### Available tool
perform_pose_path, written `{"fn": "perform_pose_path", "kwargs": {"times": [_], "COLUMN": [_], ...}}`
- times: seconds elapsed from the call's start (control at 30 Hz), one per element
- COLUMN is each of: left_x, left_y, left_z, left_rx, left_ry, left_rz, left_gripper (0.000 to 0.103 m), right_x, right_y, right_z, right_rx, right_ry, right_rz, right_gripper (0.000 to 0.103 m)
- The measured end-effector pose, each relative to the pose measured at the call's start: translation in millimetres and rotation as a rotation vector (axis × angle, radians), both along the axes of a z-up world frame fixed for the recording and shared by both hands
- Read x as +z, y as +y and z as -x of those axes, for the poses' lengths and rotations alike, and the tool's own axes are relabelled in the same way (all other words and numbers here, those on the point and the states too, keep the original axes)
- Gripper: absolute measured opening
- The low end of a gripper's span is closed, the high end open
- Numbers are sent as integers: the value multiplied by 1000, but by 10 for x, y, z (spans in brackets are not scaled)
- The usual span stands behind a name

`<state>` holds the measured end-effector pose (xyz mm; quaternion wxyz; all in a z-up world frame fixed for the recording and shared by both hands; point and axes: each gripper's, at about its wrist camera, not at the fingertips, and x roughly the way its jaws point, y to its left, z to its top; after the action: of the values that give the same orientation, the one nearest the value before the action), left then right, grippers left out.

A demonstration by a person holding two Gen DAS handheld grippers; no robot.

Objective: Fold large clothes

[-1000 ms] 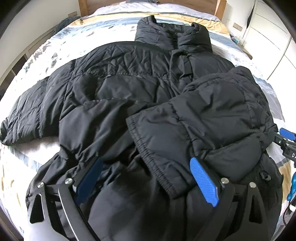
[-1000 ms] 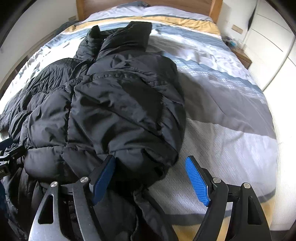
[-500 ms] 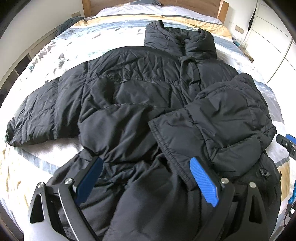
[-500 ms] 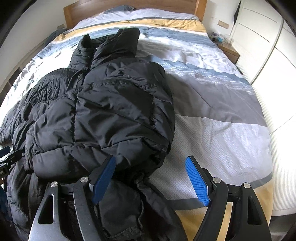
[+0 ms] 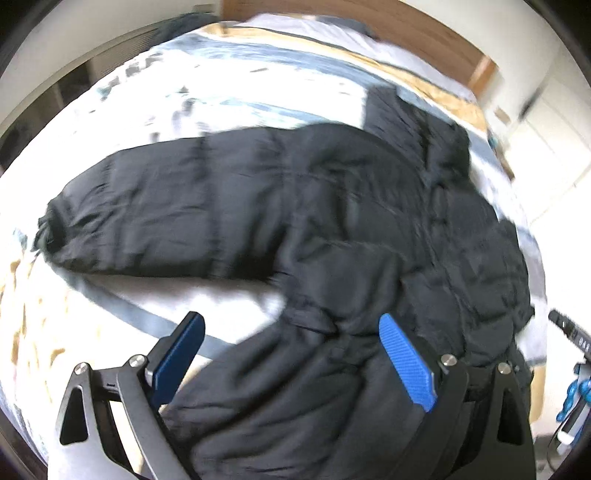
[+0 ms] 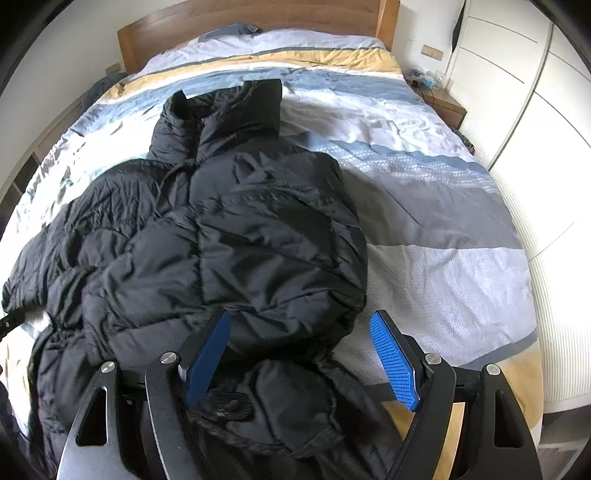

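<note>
A black puffer jacket (image 5: 332, 229) (image 6: 221, 229) lies front-up on the bed, collar (image 6: 229, 107) toward the headboard. Its right sleeve (image 6: 280, 236) is folded over the chest. Its left sleeve (image 5: 155, 218) stretches out flat to the left. My left gripper (image 5: 291, 354) is open and empty, above the jacket's lower left hem. My right gripper (image 6: 299, 354) is open and empty, above the lower right hem, near the folded sleeve's cuff. The left wrist view is motion-blurred.
The bed (image 6: 443, 236) has a striped blue, grey, white and yellow cover. A wooden headboard (image 6: 258, 18) stands at the far end. White wardrobe doors (image 6: 535, 122) and a nightstand (image 6: 443, 103) are on the right. The wall runs along the left.
Both grippers have pulled back from the jacket and stayed open. The left view has swung left, and now shows the outstretched left sleeve near its middle.
</note>
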<state>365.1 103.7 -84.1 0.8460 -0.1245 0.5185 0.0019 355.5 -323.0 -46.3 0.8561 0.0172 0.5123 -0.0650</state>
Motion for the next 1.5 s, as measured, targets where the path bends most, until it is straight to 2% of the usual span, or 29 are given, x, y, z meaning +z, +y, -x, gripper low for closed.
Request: {"fn": "perform_pose_path", "kwargs": {"times": [0.2,0.37,0.5,0.63,0.9,0.97,1.03,1.1,1.27,1.33,1.4,1.5], "left_x": [-35,-304,-530,-704,-1008,-1060,-1093,-1100,-1122,-1118,-1112,-1037], "left_y": [953,1945,2563,2896,3143,3157,3178,3179,3224,3257,3294,3293], "left_z": [90,221,305,240,-118,-180,-213,-234,-313,-295,-295,-319], "left_rx": [137,339,493,541,565,574,572,564,557,567,576,560], "left_ry": [3,23,9,-5,-9,-6,-6,-7,-10,-8,-4,5], "left_rz": [86,208,293,345,487,516,542,554,601,622,654,654], "left_gripper": [96,96,96,95,93,88,77,71,44,30,21,17], "right_x": [215,335,387,440,516,543,575,610,787,895,1052,1247], "right_y": [243,418,516,619,792,845,879,896,889,884,876,852], "right_z": [0,50,88,130,154,160,158,161,194,216,259,314], "right_rx": [-10,-11,-18,-23,-35,-31,-29,-33,-58,-64,-71,-84], "right_ry": [-9,-8,5,18,28,30,32,34,27,22,12,-1], "right_rz": [10,36,60,91,135,148,158,165,192,205,220,226], "right_gripper": [77,78,78,78,78,78,78,78,78,78,78,78]}}
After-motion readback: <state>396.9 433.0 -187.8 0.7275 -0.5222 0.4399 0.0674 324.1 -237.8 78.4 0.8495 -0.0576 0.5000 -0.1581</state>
